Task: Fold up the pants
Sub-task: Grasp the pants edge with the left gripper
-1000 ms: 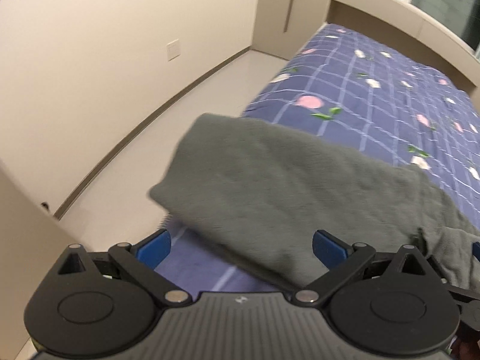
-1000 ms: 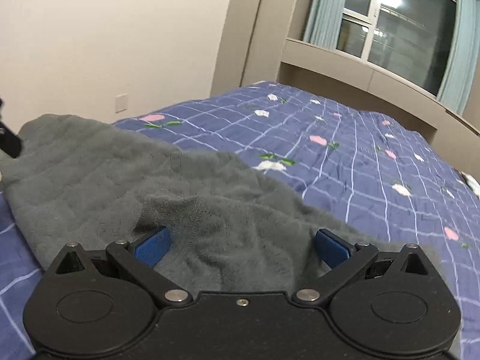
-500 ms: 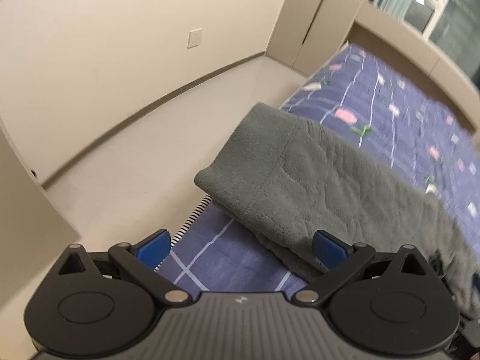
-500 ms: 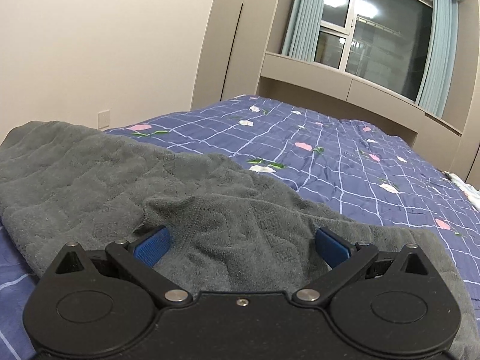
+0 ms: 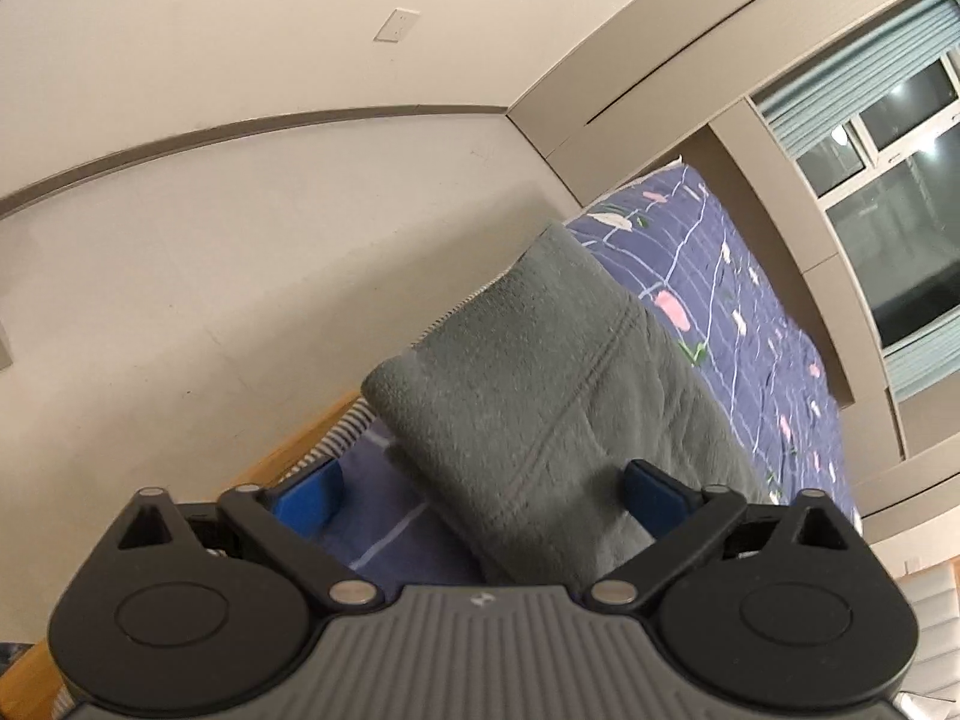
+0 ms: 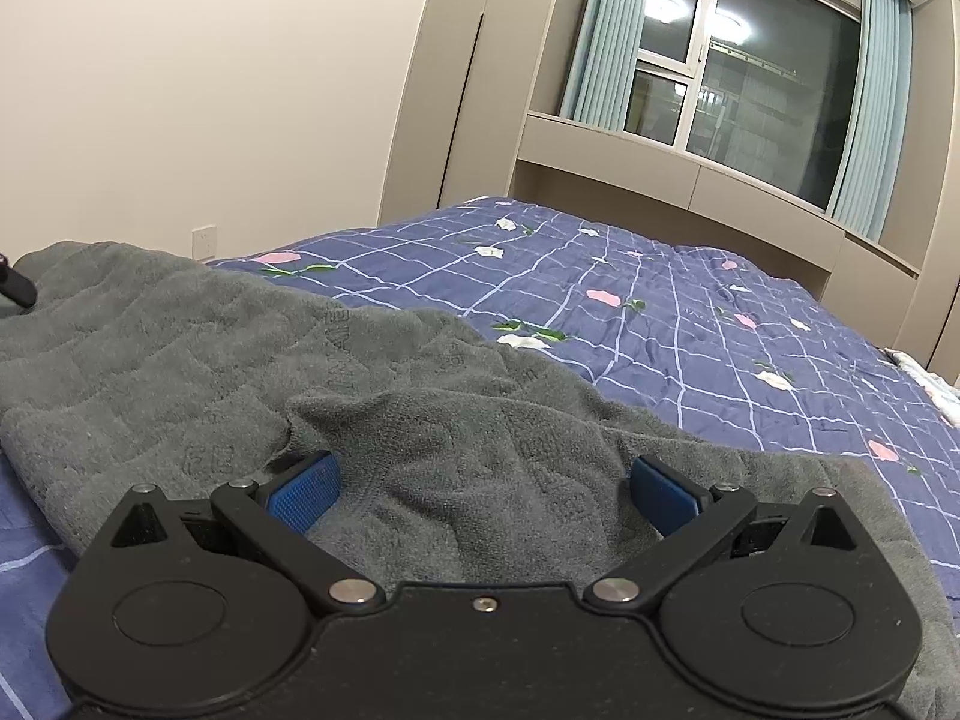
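Observation:
The grey fleece pants (image 5: 540, 372) lie on the blue checked quilt (image 5: 720, 276), and their folded end reaches the bed's edge. My left gripper (image 5: 480, 495) points down at that end. Its jaws are closing, with the fabric between them. The left pad (image 5: 306, 498) still stands apart from the cloth, over the quilt. In the right wrist view the pants (image 6: 180, 348) spread to the left and bunch up in front. My right gripper (image 6: 483, 495) rests low over that bunch, jaws wide open with rumpled fabric between the pads.
Pale floor (image 5: 210, 300) and a wooden bed frame (image 5: 288, 450) lie left of the bed edge. A wall socket (image 5: 396, 24) is on the wall beyond. The quilt (image 6: 660, 312) stretches far toward the window (image 6: 750, 90) and a tall wardrobe (image 6: 456, 90).
The left gripper has sunk and rolled, closing in on the pants' end at the bed edge; its jaws have narrowed a little. The right gripper has stayed over the bunched fabric.

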Motion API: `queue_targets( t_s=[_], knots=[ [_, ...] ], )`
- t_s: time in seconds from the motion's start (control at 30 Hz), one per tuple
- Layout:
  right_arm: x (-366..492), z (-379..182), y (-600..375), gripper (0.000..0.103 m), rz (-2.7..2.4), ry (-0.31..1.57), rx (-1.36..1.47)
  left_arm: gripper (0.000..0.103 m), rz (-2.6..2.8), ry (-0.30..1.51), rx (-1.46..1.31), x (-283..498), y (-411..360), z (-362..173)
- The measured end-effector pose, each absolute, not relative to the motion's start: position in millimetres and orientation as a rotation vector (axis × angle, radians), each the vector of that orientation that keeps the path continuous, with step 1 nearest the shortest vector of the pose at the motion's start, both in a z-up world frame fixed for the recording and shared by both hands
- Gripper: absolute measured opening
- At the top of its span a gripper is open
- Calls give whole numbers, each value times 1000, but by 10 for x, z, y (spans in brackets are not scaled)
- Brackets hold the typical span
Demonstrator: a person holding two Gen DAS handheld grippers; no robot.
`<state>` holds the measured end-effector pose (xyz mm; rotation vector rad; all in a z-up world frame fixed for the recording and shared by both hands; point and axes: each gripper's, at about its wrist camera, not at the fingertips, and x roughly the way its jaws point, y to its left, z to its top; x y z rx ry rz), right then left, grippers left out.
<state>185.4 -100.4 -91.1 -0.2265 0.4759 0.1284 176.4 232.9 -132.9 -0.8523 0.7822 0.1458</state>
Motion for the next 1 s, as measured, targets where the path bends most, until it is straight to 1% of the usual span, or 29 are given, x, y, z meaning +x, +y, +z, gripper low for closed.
queue_targets(
  t_s=[0.03, 0.07, 0.1, 0.13, 0.2, 0.23, 0.3, 0.37, 0.53, 0.73, 0.83, 0.87, 0.9, 1.0],
  knots=[
    [1850, -915, -1000, 102, 128, 475, -227, 89, 142, 758, -842, 1752, 2314, -1325],
    [1850, -916, -999, 102, 127, 475, -228, 80, 130, 734, -826, 1740, 2288, -1309],
    [1851, -917, -999, 102, 127, 474, -229, 74, 126, 718, -806, 1730, 2257, -1285],
    [1850, -919, -997, 102, 126, 473, -229, 71, 135, 703, -779, 1719, 2217, -1258],
    [1850, -919, -997, 102, 125, 472, -232, 58, 158, 668, -715, 1684, 2132, -1183],
    [1851, -920, -999, 102, 125, 472, -232, 55, 173, 653, -666, 1672, 2068, -1137],
    [1850, -919, -1005, 102, 127, 473, -227, 44, 198, 629, -564, 1659, 1939, -1021],
    [1852, -926, -994, 102, 128, 474, -226, 41, 214, 599, -468, 1648, 1797, -914],
    [1853, -928, -996, 102, 127, 473, -226, 41, 201, 562, -358, 1669, 1583, -695],
    [1853, -928, -999, 102, 127, 473, -226, 42, 196, 570, -371, 1656, 1583, -644],
    [1851, -925, -1003, 102, 128, 473, -225, 54, 185, 588, -411, 1678, 1640, -691],
    [1853, -928, -1001, 102, 128, 473, -225, 61, 179, 598, -440, 1680, 1673, -719],
    [1852, -928, -1000, 102, 128, 473, -225, 63, 180, 611, -468, 1685, 1709, -758],
    [1851, -926, -1004, 102, 128, 472, -225, 63, 188, 657, -538, 1694, 1801, -890]
  ],
)
